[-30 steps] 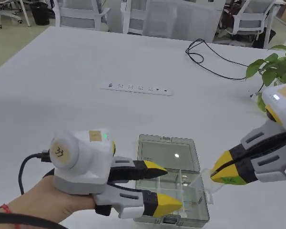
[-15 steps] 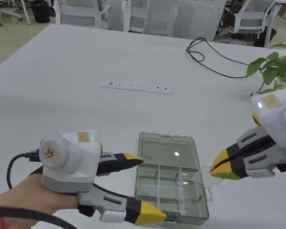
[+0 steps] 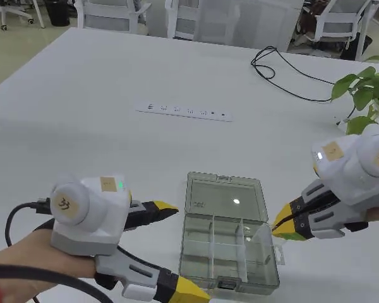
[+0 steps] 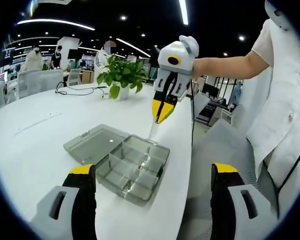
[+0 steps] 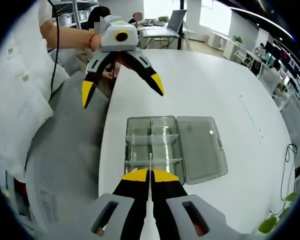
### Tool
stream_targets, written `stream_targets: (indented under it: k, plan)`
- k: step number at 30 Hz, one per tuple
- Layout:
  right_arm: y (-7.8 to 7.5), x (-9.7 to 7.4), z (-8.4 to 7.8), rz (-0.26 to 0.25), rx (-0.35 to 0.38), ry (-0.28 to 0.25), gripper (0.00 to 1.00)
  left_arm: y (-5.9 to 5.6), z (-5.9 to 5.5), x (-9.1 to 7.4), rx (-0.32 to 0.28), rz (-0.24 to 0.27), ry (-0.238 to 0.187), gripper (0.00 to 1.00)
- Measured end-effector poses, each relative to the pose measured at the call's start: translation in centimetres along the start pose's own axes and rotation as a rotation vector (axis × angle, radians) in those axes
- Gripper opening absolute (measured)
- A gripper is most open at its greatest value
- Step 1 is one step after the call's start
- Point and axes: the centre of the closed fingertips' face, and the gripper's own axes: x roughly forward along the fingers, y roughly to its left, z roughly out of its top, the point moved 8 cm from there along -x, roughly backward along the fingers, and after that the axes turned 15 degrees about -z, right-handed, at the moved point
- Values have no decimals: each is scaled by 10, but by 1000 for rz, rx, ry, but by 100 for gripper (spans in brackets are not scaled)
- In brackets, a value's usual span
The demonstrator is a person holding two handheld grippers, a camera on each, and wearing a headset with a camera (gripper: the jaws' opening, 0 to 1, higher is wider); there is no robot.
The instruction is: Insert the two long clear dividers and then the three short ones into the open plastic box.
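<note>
left tool (image 3: 182, 250) spread beside box (image 3: 225, 198) | right tool (image 3: 279, 228) clamped on clear divider (image 3: 263, 235), seemingly above box

There are 2 grippers (image 3: 183, 250) (image 3: 279, 228), 1 open box (image 3: 224, 196), 1 gripped divider (image 3: 263, 235), 1 power strip (image 3: 184, 112) and 1 plant (image 3: 366, 95).

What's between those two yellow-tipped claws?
Head view: the open clear plastic box, between the left claw and the right claw holding a clear divider.

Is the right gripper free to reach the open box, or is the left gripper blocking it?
Probably yes: the left gripper sits open off the left side of the box, and the right gripper, shut on a clear divider, hangs by its right edge with nothing between.
</note>
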Motion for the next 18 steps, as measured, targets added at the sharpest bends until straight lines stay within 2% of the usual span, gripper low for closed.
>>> stream_targets:
  k: [3, 18]
  plan:
    - [1, 6, -3, -4, -28, 25, 3, 0, -2, -1, -4, 4, 5, 100]
    - [1, 23, -9, 7, -39, 58, 3, -1, -3, -2, -10, 11, -8, 100]
